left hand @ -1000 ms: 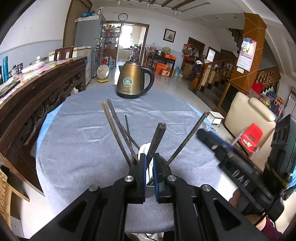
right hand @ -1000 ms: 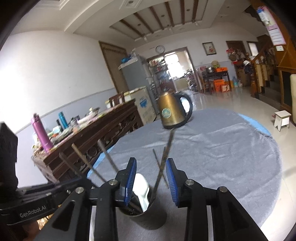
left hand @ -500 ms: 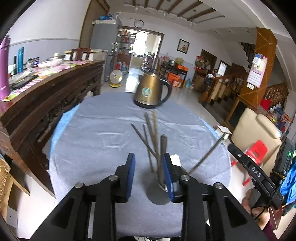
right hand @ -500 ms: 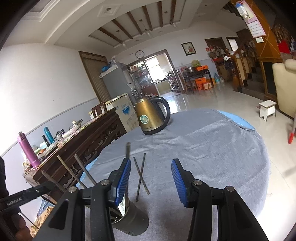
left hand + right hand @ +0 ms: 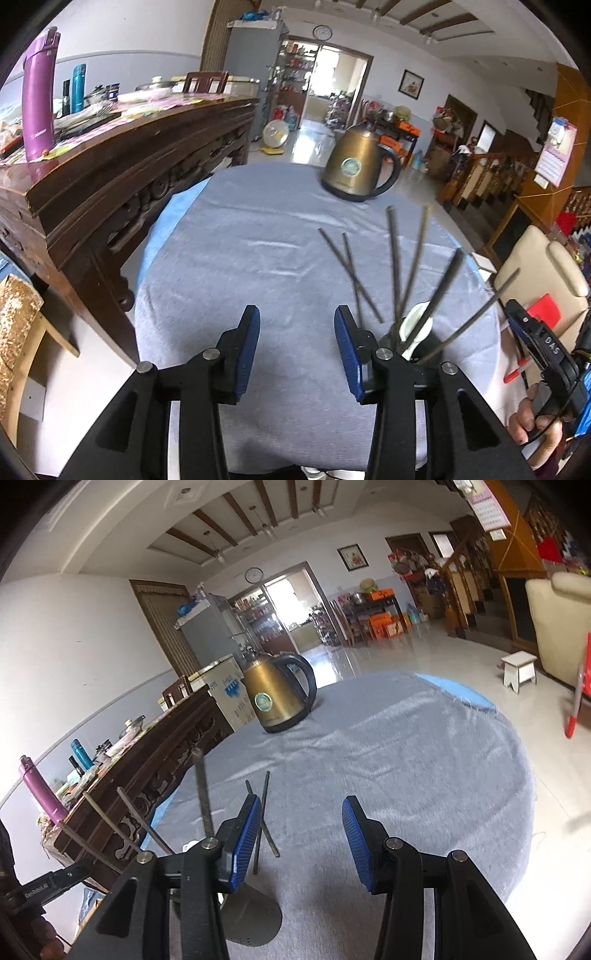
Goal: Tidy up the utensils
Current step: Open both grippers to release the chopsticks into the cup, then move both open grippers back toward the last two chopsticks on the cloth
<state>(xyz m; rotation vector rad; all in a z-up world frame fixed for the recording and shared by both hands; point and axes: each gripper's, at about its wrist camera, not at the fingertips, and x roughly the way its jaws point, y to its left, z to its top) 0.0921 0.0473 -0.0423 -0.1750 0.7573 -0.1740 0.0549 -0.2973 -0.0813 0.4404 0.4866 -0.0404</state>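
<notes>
Left gripper (image 5: 297, 345): jaws have just been opening, now moderately wide, nothing between the pads. Right gripper (image 5: 301, 843): jaws likewise moderately wide and empty, having opened within the last second.

The metal utensil holder (image 5: 249, 912) stands on the grey tablecloth (image 5: 251, 258), at four o'clock of the left gripper. Several chopsticks (image 5: 393, 258) fan from it, with a white spoon (image 5: 417, 321).

Two loose chopsticks (image 5: 349, 269) lie crossed on the cloth at twelve o'clock of the holder, presumably next for collection. Brass kettle (image 5: 356, 168) stands well apart, uninvolved.
</notes>
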